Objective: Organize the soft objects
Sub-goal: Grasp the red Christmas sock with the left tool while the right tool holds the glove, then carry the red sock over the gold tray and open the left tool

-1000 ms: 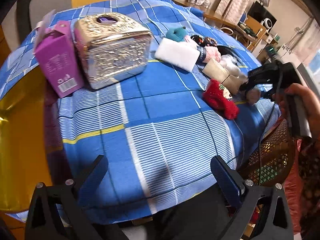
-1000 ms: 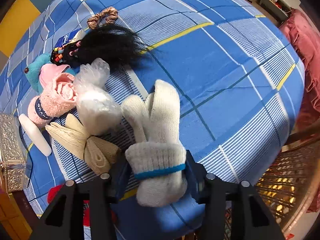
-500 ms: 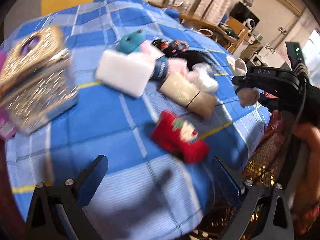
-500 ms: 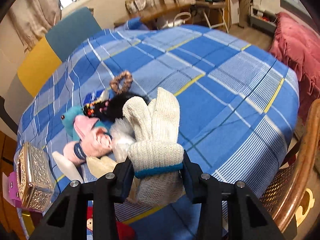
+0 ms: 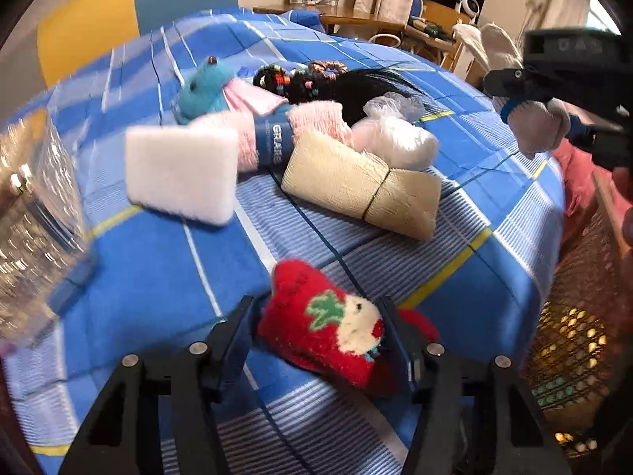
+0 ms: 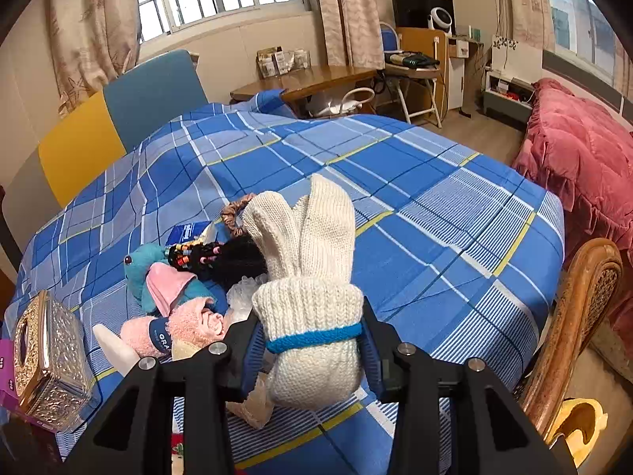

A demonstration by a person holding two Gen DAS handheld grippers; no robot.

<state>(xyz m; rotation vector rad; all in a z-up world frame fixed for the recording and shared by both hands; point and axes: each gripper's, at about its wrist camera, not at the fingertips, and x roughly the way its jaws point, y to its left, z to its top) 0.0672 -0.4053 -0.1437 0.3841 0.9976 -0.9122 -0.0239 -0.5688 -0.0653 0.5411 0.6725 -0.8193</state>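
Left tool (image 5: 318,330) is down on the surface (image 5: 166,269) with its two fingers standing either side of the red sock (image 5: 328,328); they look close against the fluff, but whether they have clenched on it or only bracket it I cannot tell. Right tool (image 6: 308,340) is clenched around the white glove bundle (image 6: 308,297) at its blue band and holds it up off the cloth, its fingers pointing away from the camera. Judging by that, the step in hand is picking up: one item is lifted and the other is being taken. The next move calls for a firm squeeze on the sock and a clean lift, then carrying both to wherever the soft things are to be grouped, which the pictures do not make clear. Going left to right across the blue checked cloth, there is a shiny gold box (image 6: 47,360) at the left edge, a white sponge (image 5: 180,174), a blue stuffed toy (image 5: 199,91), a rolled pink towel (image 5: 253,138) with a dark band, a black wig (image 5: 372,87) with bead bands, a tan folded cloth (image 5: 360,186) and a clear plastic bag (image 5: 395,134). Around it the room has curtained windows, a wooden desk, a wicker chair (image 6: 581,316) at the right and a bed under a pink quilt (image 6: 581,150)
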